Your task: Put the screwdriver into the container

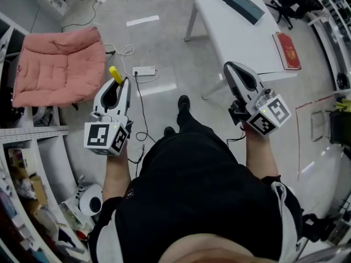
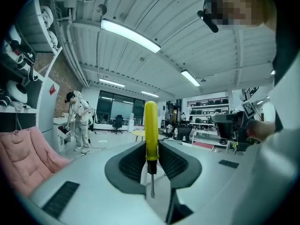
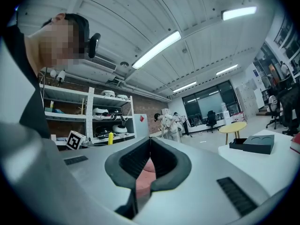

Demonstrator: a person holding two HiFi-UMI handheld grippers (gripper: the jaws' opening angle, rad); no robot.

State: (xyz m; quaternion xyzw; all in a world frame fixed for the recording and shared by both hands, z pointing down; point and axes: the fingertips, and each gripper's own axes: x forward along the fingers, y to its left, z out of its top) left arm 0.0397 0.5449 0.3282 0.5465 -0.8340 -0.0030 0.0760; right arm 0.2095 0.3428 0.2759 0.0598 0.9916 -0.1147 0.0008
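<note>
My left gripper (image 1: pixel 121 83) is shut on a screwdriver with a yellow handle (image 1: pixel 115 74), held at waist height over the floor. In the left gripper view the yellow handle (image 2: pixel 150 128) stands upright between the closed jaws, and its thin metal shaft (image 2: pixel 151 182) points back toward the camera. My right gripper (image 1: pixel 230 67) is shut with nothing between its jaws, which meet at the tips (image 3: pixel 150 140). A dark box-like container (image 1: pixel 237 0) lies at the far end of the white table (image 1: pixel 236 37). It also shows in the right gripper view, the container (image 3: pixel 256 144) low at the right.
A red book (image 1: pixel 287 50) lies on the table's right side. A pink cushioned chair (image 1: pixel 57 64) stands at the left, and a power strip (image 1: pixel 144 70) with cables lies on the floor ahead. Shelving (image 1: pixel 33 185) runs along my left. People work in the distance (image 2: pixel 79 121).
</note>
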